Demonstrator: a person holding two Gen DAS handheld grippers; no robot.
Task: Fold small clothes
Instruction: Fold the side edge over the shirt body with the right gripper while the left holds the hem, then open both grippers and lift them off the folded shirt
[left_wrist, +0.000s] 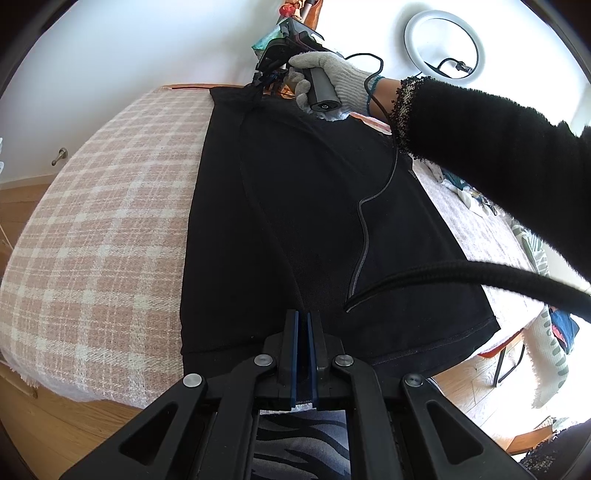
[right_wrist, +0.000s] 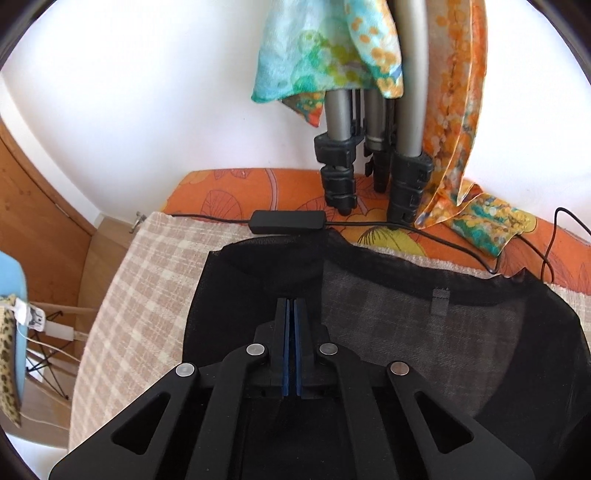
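A black garment (left_wrist: 303, 206) lies spread lengthwise on a pink-and-cream checked blanket (left_wrist: 103, 229). My left gripper (left_wrist: 303, 314) is shut on the garment's near hem. My right gripper (left_wrist: 262, 83), held by a gloved hand, pinches the garment's far end. In the right wrist view the right gripper (right_wrist: 291, 301) is shut on the sheer black fabric (right_wrist: 461, 332), with the neckline and a label (right_wrist: 439, 301) to its right.
A black cable (left_wrist: 373, 199) trails over the garment. A power adapter (right_wrist: 288, 220), tripod legs (right_wrist: 340, 173) and patterned scarves (right_wrist: 325, 51) stand at the far edge on an orange cover (right_wrist: 236, 192). More clothes (left_wrist: 476, 195) lie at right. A ring light (left_wrist: 441, 38) hangs behind.
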